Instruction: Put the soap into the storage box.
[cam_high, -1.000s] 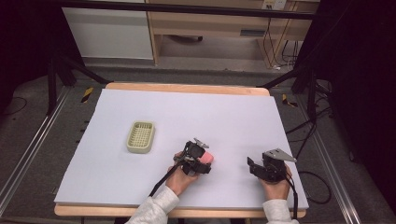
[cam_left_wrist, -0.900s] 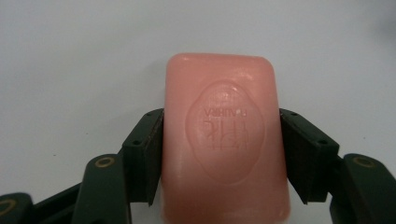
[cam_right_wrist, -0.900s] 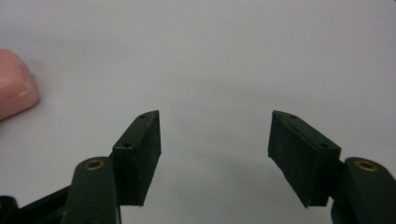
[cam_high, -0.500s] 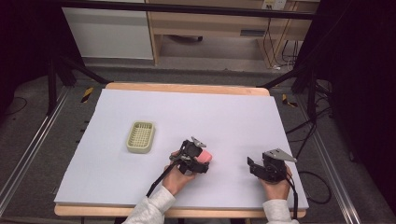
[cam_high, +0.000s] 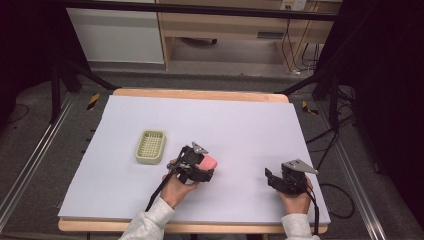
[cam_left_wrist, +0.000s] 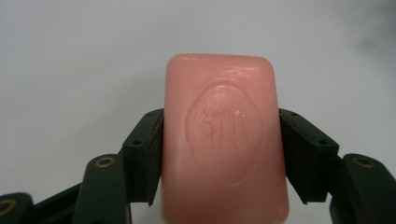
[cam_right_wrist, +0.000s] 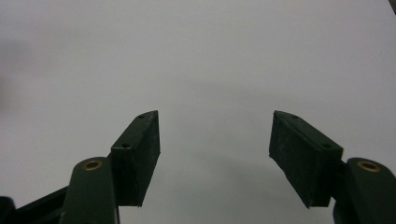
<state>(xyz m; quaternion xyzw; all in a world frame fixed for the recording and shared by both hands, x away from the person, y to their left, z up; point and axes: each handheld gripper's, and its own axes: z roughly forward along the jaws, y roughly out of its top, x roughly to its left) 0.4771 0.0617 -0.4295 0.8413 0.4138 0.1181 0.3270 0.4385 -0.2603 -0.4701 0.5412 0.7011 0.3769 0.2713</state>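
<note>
White sheet (cam_high: 250, 125) covers pretty much the whole wooden table, with dark floor all around, metal stands at the sides and some light wood furniture at the back.

Left gripper (cam_high: 200, 169) sits a bit left of the middle of the sheet, toward the near edge, and it's pinching a pink soap bar (cam_high: 208, 162). From the high view the soap pokes out on the far right side of the gripper, lifted just off the sheet as far as I can tell. The left gripper view (cam_left_wrist: 223, 140) shows it way better: both black pads are pressed flat against the long sides of the soap bar (cam_left_wrist: 223, 135), one on each side, and the bar sticks out well past the fingertips. You can see an oval stamp with lettering on the top face, reading upside down from that camera. Nothing but blank white sheet behind it.

Green slotted soap dish (cam_high: 151, 146) is sitting on the sheet just to the left of that gripper, near but not touching, and it's empty.

Right gripper (cam_high: 278, 180) is well apart, over by the near right part of the sheet, held low. In the right gripper view (cam_right_wrist: 215, 149) its jaws are spread with only plain sheet between them, and they've just been opening a little.
</note>
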